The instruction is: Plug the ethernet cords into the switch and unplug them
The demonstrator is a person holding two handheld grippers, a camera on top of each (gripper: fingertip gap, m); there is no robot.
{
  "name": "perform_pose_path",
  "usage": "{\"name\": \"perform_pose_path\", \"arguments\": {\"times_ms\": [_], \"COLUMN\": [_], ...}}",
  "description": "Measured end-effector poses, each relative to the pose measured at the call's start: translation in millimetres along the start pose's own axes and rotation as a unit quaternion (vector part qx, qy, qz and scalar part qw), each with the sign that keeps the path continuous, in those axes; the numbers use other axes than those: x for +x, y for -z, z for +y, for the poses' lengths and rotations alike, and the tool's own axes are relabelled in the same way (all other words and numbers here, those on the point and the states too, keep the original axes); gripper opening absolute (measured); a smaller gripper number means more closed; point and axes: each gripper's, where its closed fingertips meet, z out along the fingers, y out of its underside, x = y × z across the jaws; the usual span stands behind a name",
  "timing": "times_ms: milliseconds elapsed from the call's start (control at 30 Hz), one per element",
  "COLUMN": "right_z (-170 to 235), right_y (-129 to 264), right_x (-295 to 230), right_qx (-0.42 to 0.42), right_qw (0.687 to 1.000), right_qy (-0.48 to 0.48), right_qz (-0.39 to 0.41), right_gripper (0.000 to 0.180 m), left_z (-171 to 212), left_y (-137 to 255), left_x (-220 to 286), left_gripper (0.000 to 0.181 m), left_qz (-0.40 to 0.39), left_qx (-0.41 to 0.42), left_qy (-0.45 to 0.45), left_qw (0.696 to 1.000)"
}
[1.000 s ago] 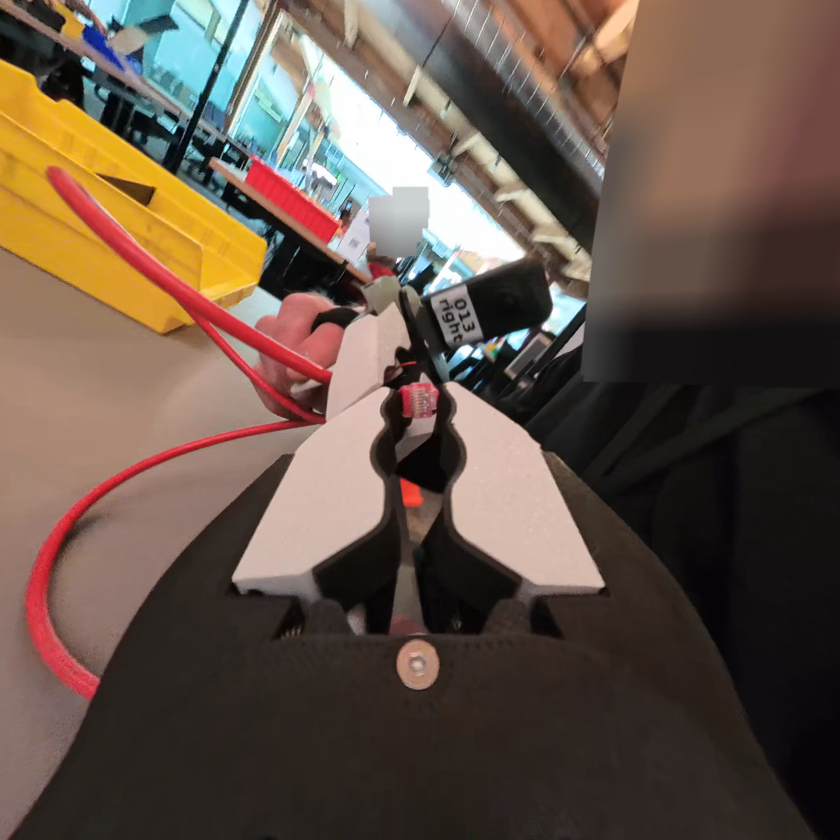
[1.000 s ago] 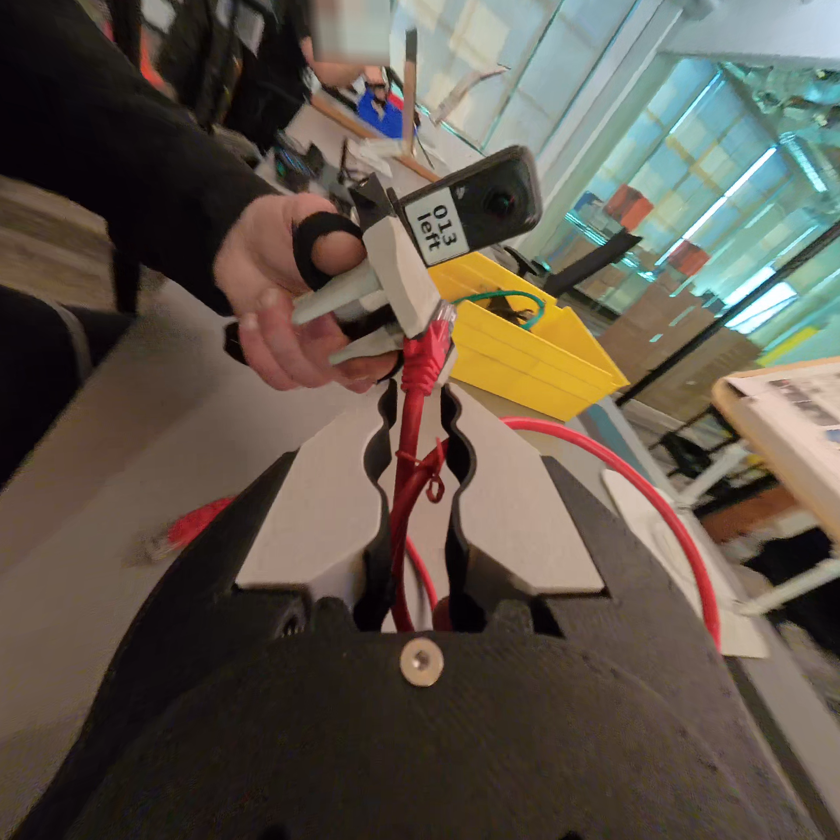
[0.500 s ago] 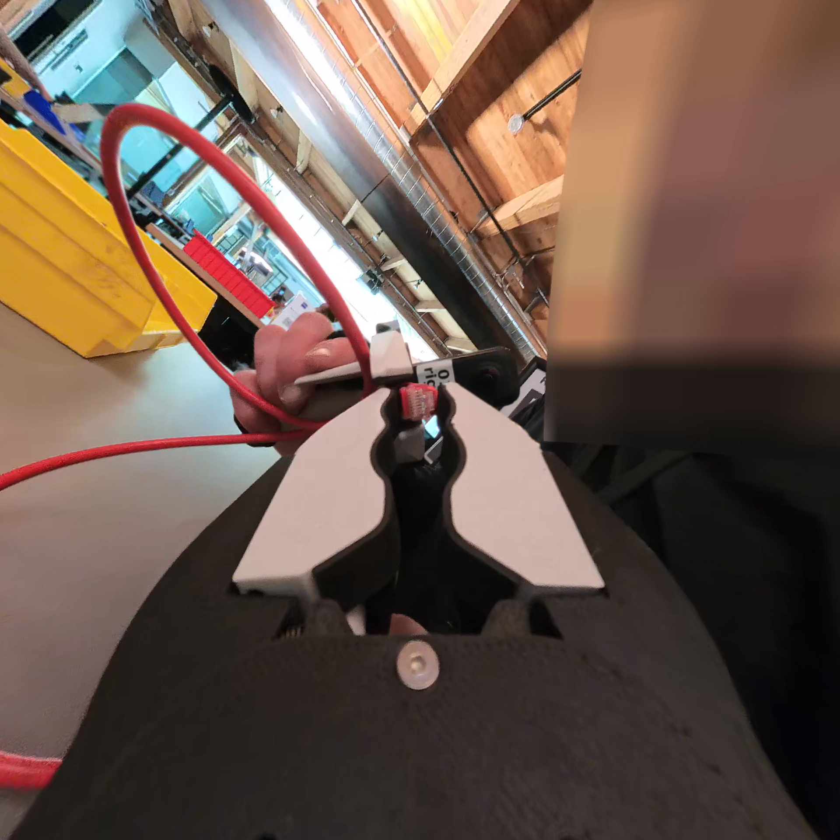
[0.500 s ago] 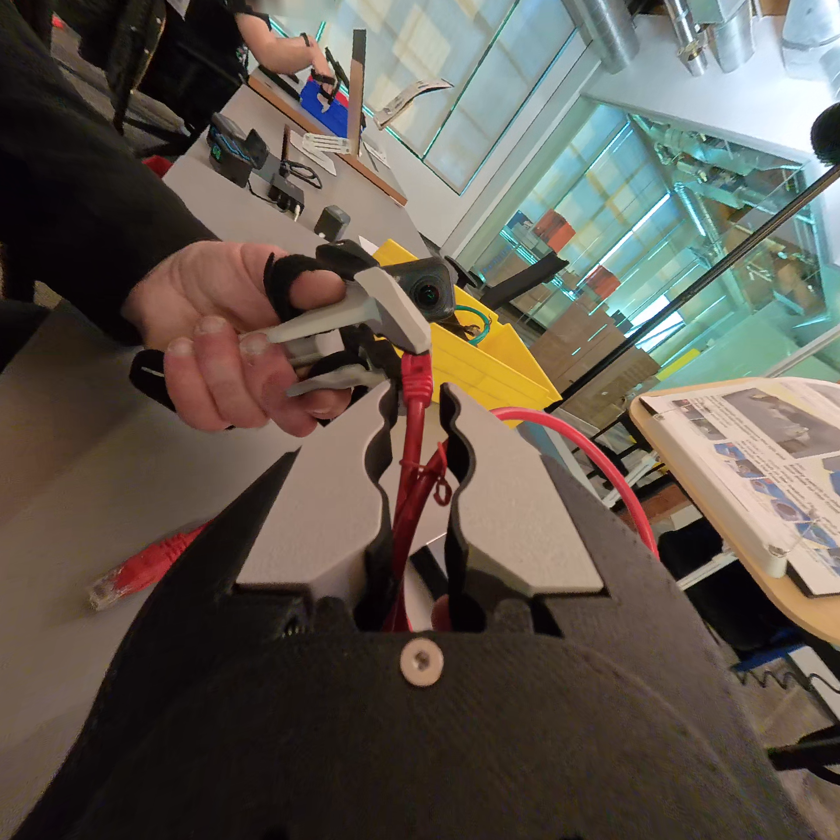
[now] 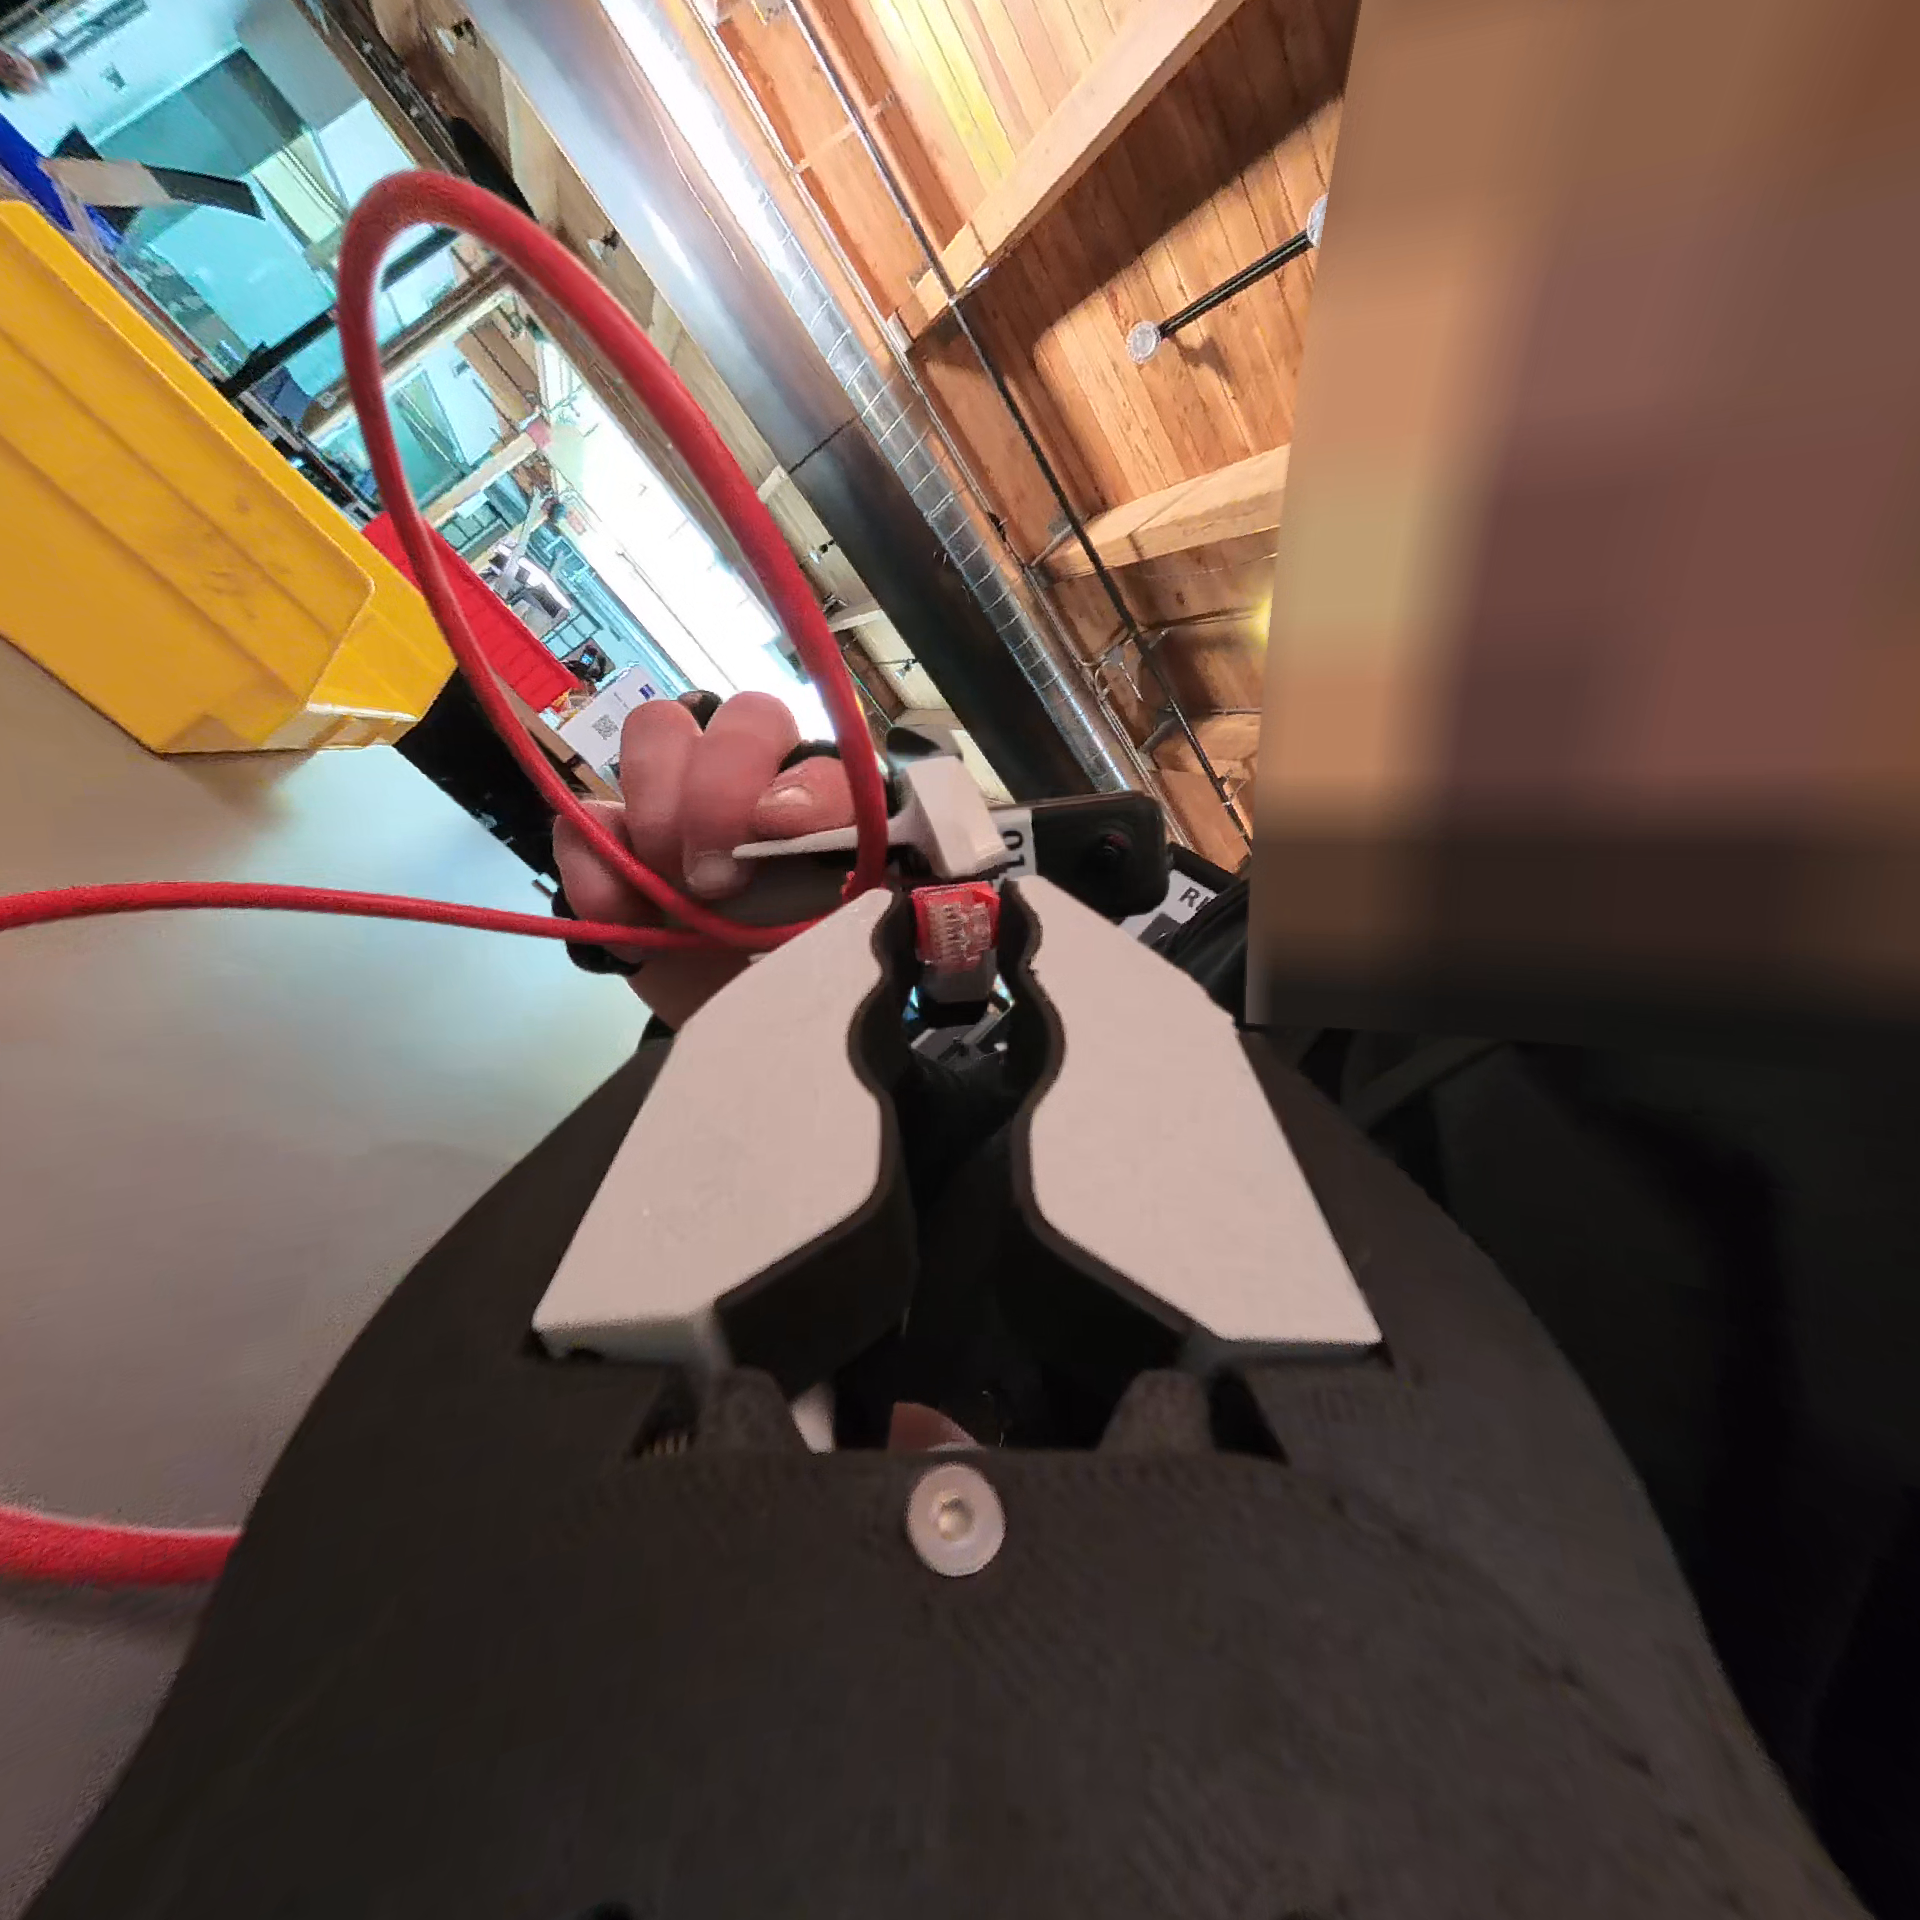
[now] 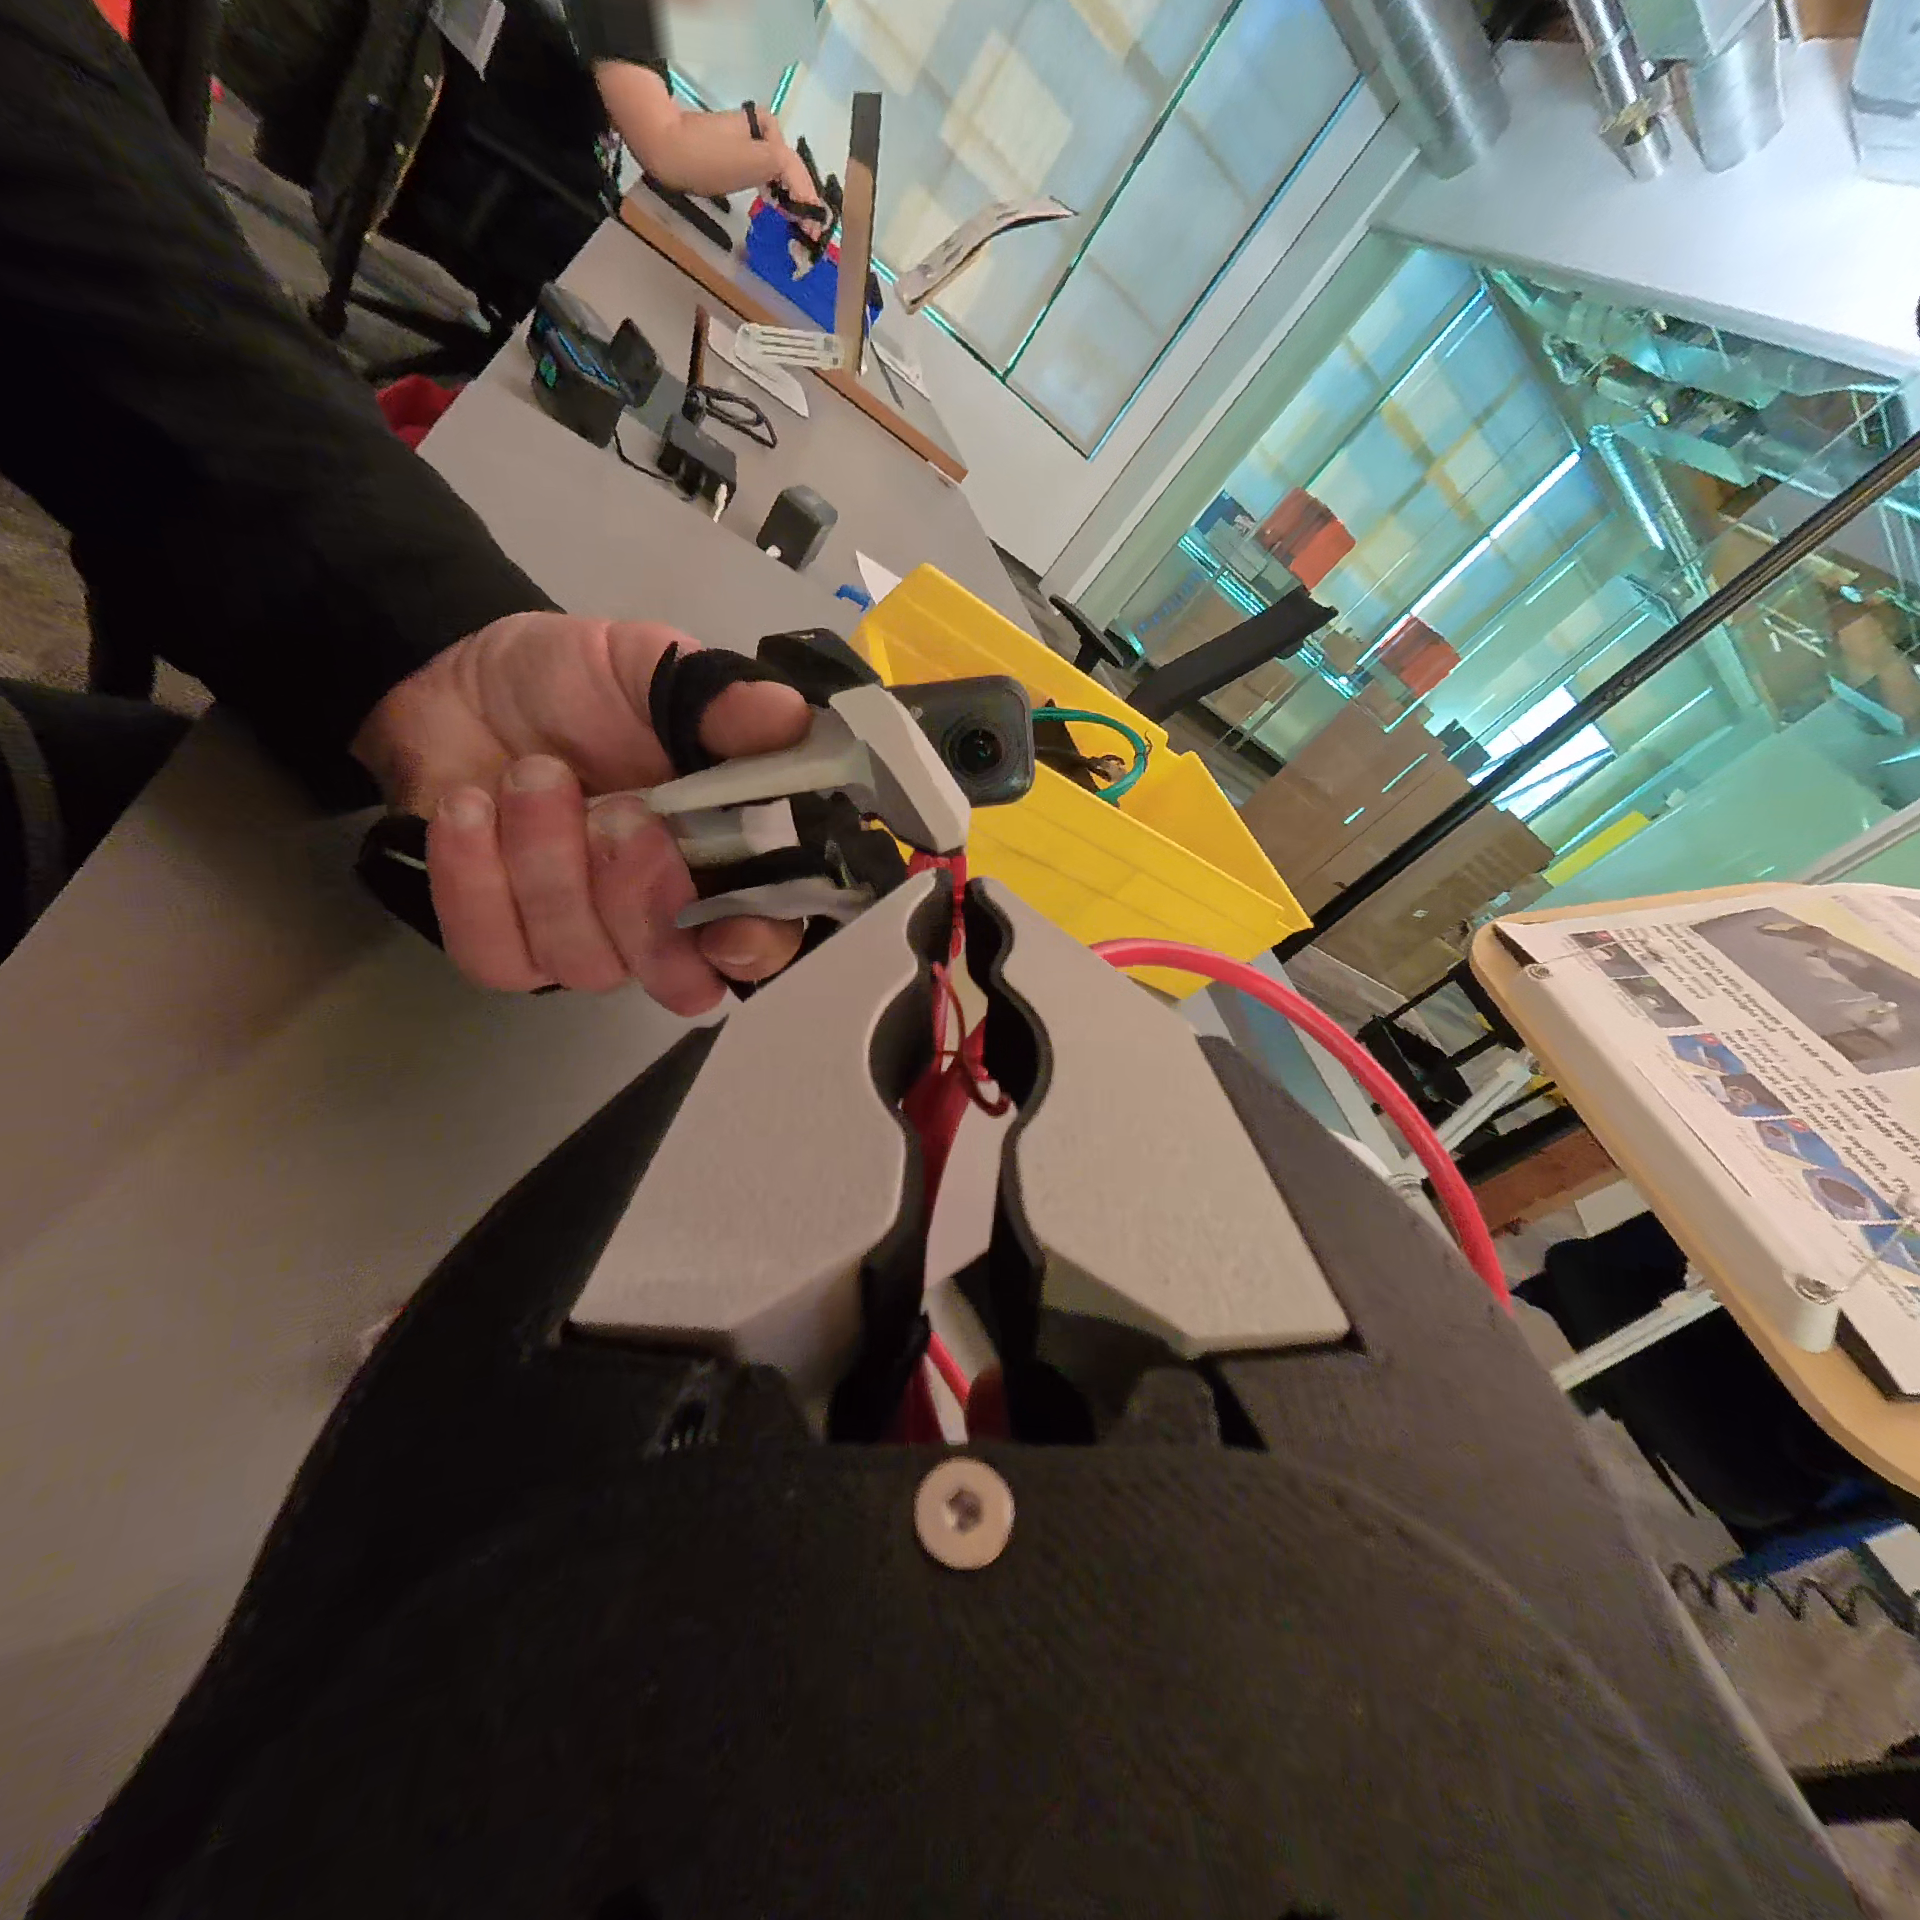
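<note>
While your left gripper [image 5: 954, 935] pinches the red plug [image 5: 954, 927] at its very fingertips, your right gripper [image 6: 951, 914] is pressed together on the red cord [image 6: 940, 1101] just behind that plug, so the two tools meet nose to nose above the table [image 5: 208, 1091]. From there the cord runs back between the right fingers, where a thin red tie [image 6: 982, 1081] binds two strands of it, and out in a tall springy loop [image 5: 582, 520] that comes down to lie along the table. Judge it as light and easy to carry, but with a will of its own: the jacket looks stiff enough to hold that arc, so it will likely push and twist the plug as you move. The plug is small, hard and smooth, and its clear contact end faces your left camera; it could pivot or slip in a tip grip. The best hold is probably on the plug's flat sides or on the boot just behind it, not far down the cord, where the end would flop. The latch tab is thin and may snap, so keep the fingers off it. A yellow bin [image 6: 1091, 831] stands beyond on the table. No switch shows in either view.
</note>
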Motion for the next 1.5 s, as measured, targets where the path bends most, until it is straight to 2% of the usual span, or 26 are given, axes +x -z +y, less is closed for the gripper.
{"name": "perform_pose_path", "arguments": {"times_ms": [67,233,300,833,933,1000,1167,1233,1300,1400,1500], "right_z": [0,9,9,14,20,27,43,57,71,88,99], "right_y": [0,-3,-2,-2,-2,-2,5,10,15,27,40], "right_x": [-2,-10,-9,-12,-10,-7,9,16,23,39,54], "right_qx": [0.003,-0.019,-0.02,-0.039,-0.049,-0.055,-0.059,-0.08,-0.104,-0.128,-0.134], "right_qw": [1.0,0.999,0.999,0.998,0.998,0.997,0.989,0.985,0.981,0.976,0.972], "right_qy": [0.004,0.023,0.024,0.019,-0.004,-0.031,-0.135,-0.151,-0.164,-0.176,-0.187], "right_qz": [-0.004,-0.021,-0.018,-0.035,-0.037,-0.036,-0.034,-0.027,-0.019,0.011,0.037], "right_gripper": [0.008,0.015,0.01,0.01,0.009,0.009,0.009,0.01,0.008,0.008,0.008], "left_z": [0,6,7,10,8,1,-8,-9,-9,-14,-23], "left_y": [-1,-4,-5,-4,-4,1,19,23,28,39,47], "left_x": [0,1,3,-2,-11,-18,-44,-51,-65,-91,-114], "left_gripper": [0.014,0.015,0.015,0.015,0.021,0.036,0.046,0.046,0.051,0.062,0.076], "left_qz": [0.001,0.016,0.024,0.021,-0.011,-0.041,-0.15,-0.19,-0.252,-0.355,-0.422], "left_qx": [-0.002,-0.014,-0.017,-0.017,-0.02,-0.013,-0.029,-0.044,-0.084,-0.153,-0.204], "left_qy": [-0.002,0.003,0.008,0.024,0.008,-0.001,-0.058,-0.096,-0.148,-0.241,-0.304], "left_qw": [1.0,1.0,1.0,0.999,1.0,0.999,0.987,0.976,0.953,0.89,0.829]}}
